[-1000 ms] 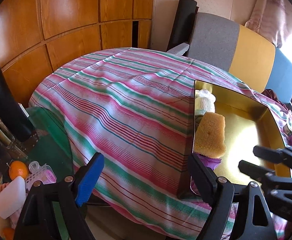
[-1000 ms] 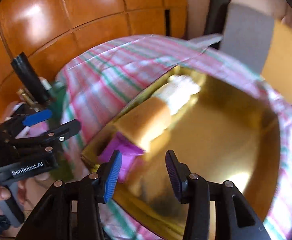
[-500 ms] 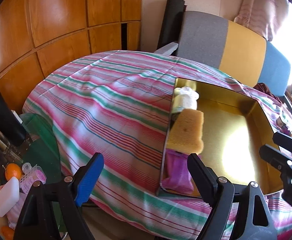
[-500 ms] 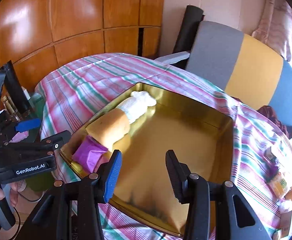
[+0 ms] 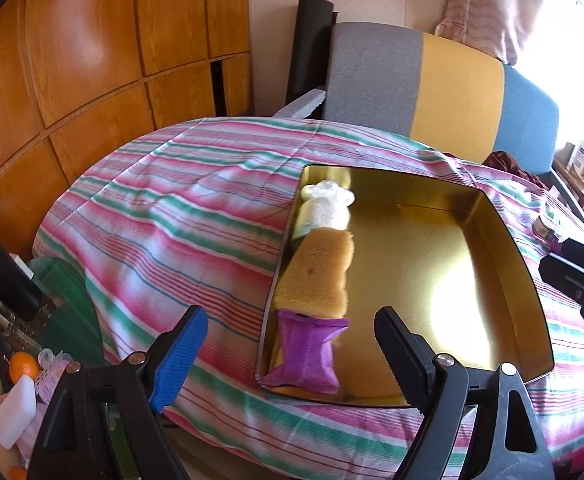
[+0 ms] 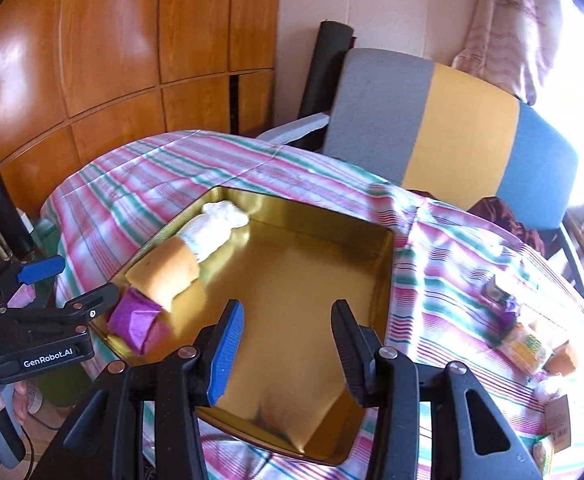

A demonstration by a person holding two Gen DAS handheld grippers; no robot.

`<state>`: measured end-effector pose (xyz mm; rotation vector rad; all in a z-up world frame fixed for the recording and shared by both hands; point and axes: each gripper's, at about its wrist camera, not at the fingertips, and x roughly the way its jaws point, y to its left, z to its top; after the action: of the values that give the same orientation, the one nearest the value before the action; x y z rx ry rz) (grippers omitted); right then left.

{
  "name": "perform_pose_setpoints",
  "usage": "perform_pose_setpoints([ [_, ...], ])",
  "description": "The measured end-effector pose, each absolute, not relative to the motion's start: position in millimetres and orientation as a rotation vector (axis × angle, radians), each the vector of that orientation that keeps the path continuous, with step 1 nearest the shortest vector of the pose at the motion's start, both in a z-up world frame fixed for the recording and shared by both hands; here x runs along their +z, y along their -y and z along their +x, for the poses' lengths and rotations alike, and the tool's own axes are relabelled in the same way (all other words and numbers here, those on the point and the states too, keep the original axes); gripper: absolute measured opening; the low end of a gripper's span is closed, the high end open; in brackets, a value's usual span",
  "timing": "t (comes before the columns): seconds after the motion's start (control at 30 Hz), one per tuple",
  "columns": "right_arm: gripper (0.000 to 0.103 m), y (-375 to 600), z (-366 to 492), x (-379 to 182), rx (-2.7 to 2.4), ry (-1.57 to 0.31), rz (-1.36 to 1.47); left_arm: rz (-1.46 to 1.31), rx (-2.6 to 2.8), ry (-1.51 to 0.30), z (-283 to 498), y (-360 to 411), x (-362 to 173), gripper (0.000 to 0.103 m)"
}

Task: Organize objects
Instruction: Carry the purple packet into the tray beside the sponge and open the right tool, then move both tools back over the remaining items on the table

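My left gripper (image 5: pixel 288 344) is spread wide, nothing between its fingers, hanging just short of the near left corner of the shallow gold metal tray (image 5: pixel 492 220). Right ahead of it, along the tray's left wall, I've got a row: crumpled purple cloth pouch (image 5: pixel 308 354) nearest, then the tan rectangular sponge (image 5: pixel 316 276), then a white knitted bundle (image 5: pixel 326 208) at the far end, each touching the next. My right gripper (image 6: pixel 288 354) stands partly apart and empty, over the tray's bare near floor. Off to its right, well clear of the tray, small packets (image 6: pixel 526 344) lie on the pink-and-green striped bedspread (image 6: pixel 164 184). Beyond the bedspread is a grey, yellow and blue cushioned seat back (image 6: pixel 452 128).
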<state>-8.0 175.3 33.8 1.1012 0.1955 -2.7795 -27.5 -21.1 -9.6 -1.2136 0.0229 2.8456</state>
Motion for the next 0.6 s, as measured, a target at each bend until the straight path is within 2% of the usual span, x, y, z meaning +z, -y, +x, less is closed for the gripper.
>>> perform_pose_setpoints([
  [0.37, 0.047, -224.8, -1.6, 40.6, -2.891, -0.194, 1.108, -1.14, 2.781, -0.115, -32.5, -24.5, 5.3, 0.086],
  [0.6, 0.047, -284.9, 0.8, 32.6, -2.96, -0.219, 1.217, -1.077, 2.71, -0.186, -36.6, -65.7, 16.1, 0.086],
])
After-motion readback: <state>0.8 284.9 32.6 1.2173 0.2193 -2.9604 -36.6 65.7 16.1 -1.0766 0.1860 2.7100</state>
